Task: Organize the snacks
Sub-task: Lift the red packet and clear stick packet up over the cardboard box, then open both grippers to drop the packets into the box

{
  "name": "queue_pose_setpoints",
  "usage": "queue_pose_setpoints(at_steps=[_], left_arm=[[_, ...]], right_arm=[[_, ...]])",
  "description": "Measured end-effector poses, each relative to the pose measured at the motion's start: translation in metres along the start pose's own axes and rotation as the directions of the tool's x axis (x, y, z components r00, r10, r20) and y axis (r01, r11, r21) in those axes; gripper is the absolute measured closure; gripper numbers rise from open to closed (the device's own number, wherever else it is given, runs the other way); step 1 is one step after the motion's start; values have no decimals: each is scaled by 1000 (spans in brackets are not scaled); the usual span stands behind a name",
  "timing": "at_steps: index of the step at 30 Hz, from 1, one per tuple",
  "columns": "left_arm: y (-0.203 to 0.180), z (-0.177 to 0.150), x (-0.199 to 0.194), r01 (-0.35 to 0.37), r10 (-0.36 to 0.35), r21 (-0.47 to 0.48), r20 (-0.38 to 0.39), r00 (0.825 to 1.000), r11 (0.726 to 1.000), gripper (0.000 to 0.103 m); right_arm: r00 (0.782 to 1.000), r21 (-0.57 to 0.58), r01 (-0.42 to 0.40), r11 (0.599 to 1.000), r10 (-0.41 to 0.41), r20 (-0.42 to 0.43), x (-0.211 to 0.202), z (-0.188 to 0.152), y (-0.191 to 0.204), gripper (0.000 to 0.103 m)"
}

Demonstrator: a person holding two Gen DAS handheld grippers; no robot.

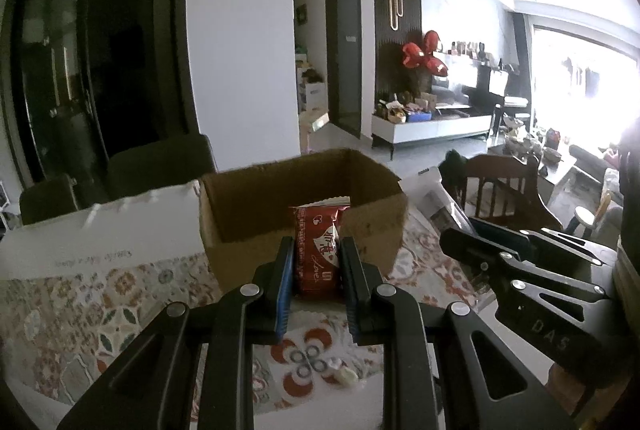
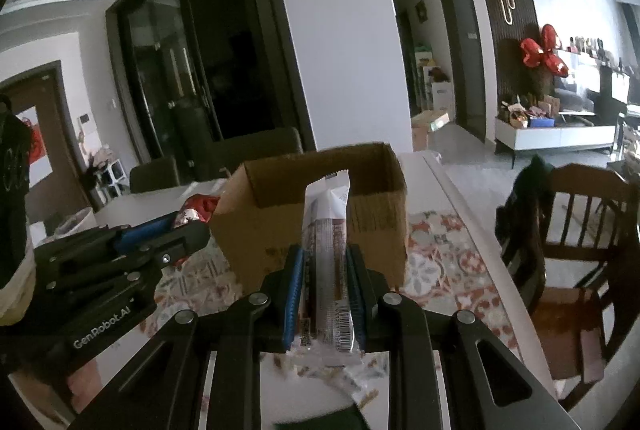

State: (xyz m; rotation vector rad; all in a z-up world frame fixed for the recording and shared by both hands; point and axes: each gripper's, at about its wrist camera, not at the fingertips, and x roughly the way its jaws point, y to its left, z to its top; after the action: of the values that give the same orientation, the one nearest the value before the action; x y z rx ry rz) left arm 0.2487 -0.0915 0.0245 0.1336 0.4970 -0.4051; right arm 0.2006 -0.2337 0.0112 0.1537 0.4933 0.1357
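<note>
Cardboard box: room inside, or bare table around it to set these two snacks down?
The cardboard box looks empty as far as visible. Bare patterned tablecloth lies right of it, up to the table edge. Left is crowded by the left gripper with its red packet.

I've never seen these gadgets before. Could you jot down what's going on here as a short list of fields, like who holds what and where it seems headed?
left tongs: shut on red snack packet
right tongs: shut on clear-wrapped snack bar
cardboard box: open-topped, on patterned tablecloth, just beyond both tongs
likely destination: probably the box
on the cloth: small wrapped sweet
</note>
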Motion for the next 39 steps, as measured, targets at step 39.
queue_pose_setpoints(at_steps=[39], left_arm=[[55,74,121,-123,117,-56,-95,989,991,49]], right_arm=[[993,-33,-19,999,15,-117,139,91,-24,73]])
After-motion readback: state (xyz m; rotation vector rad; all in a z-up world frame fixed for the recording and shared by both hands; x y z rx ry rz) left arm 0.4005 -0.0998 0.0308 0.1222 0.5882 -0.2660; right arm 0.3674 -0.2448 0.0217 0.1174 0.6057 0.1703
